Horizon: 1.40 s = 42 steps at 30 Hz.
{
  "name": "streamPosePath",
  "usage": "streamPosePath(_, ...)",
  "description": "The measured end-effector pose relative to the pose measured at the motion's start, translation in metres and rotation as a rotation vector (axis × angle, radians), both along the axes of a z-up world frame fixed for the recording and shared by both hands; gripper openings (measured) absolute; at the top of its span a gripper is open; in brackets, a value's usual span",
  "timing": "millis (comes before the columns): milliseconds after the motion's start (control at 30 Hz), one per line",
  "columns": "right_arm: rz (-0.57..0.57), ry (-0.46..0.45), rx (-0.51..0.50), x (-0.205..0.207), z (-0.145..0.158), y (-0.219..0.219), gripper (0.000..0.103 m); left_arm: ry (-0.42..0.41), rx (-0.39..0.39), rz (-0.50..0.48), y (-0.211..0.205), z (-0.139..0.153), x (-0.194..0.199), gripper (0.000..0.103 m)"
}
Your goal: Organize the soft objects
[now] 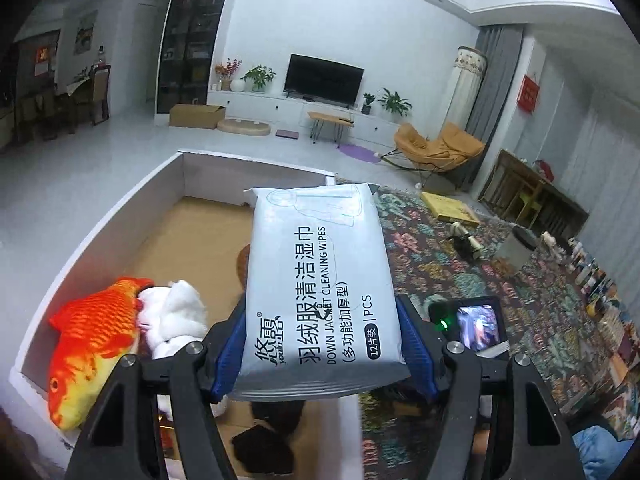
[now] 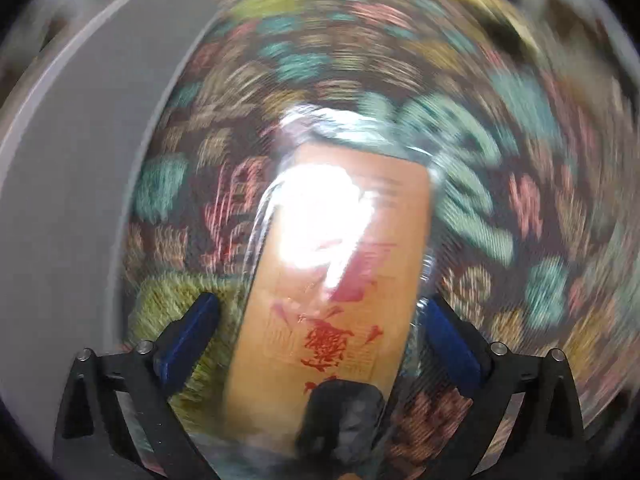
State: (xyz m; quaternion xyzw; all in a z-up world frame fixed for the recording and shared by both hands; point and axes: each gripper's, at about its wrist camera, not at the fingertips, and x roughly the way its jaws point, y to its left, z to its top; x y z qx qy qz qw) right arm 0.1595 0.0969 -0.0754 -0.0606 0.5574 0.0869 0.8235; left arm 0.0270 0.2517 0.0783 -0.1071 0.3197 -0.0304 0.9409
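My left gripper is shut on a pale blue pack of cleaning wipes and holds it above the right edge of a white-walled cardboard box. In the box lie an orange plush fish, a white plush toy and dark soft items. In the blurred right wrist view, my right gripper is open, its blue pads on either side of an orange packet in clear wrap lying on the patterned rug. The left pad stands apart from the packet.
The box wall is at the left of the right gripper. On the rug lie a yellow flat box and small toys. A row of bottles lines the right. An orange chair stands beyond.
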Motion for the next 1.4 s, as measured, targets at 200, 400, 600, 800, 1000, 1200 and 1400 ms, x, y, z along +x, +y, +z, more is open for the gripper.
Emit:
streamPosePath(200, -0.056, -0.001, 0.135, -0.006, 0.02, -0.074, 0.077, 0.003, 0.041, 0.062, 0.024, -0.001, -0.008, 0.068)
streamPosePath(400, -0.132, -0.044, 0.478, -0.011, 0.076, -0.118, 0.077, 0.019, 0.083, 0.141, 0.056, -0.004, -0.009, 0.068)
streamPosePath(600, 0.142, -0.103, 0.724, -0.012, 0.161, -0.016, 0.082, 0.133, 0.139, 0.198, 0.075, -0.026, 0.013, 0.072)
streamPosePath(800, 0.281, -0.033, 0.724, -0.009, 0.147, 0.062, 0.091, 0.15, 0.108, 0.361, 0.099, -0.033, 0.006, 0.088)
streamPosePath(1000, 0.201, -0.24, 0.476, -0.023, 0.101, -0.017, 0.091, 0.112, 0.049, 0.35, 0.094, -0.032, -0.013, 0.093)
streamPosePath(1200, -0.108, -0.235, 0.185, -0.017, 0.015, -0.166, 0.091, 0.059, 0.051, 0.106, 0.007, -0.014, 0.004, 0.093)
streamPosePath(1400, -0.331, -0.325, 0.037, -0.024, 0.012, -0.271, 0.091, 0.068, 0.044, -0.172, -0.118, -0.022, 0.034, 0.103)
